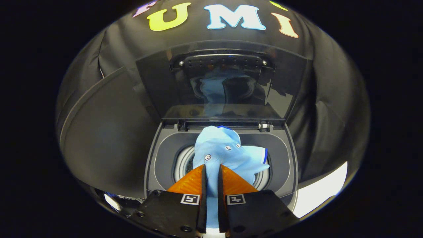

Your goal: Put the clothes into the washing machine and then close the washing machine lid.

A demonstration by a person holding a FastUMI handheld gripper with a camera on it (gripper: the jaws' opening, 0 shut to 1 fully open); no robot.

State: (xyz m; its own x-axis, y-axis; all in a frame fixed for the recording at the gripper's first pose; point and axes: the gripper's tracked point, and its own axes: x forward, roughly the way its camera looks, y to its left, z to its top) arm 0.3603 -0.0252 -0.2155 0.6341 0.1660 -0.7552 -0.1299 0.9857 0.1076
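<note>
Holding the gripper [211, 175] over the washing machine [158, 158], I have its fingers pinched on the light blue shirt [224, 152], which drapes just ahead over the drum [183, 162], soft, light and floppy, best gripped by a bunched fold.

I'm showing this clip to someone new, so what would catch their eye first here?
First the light blue shirt, pinched between the two orange fingers of the gripper and bunched just ahead of them, over the washing machine drum opening. Next the lid, standing open beyond the shirt, its dark glass mirroring the blue cloth.
</note>
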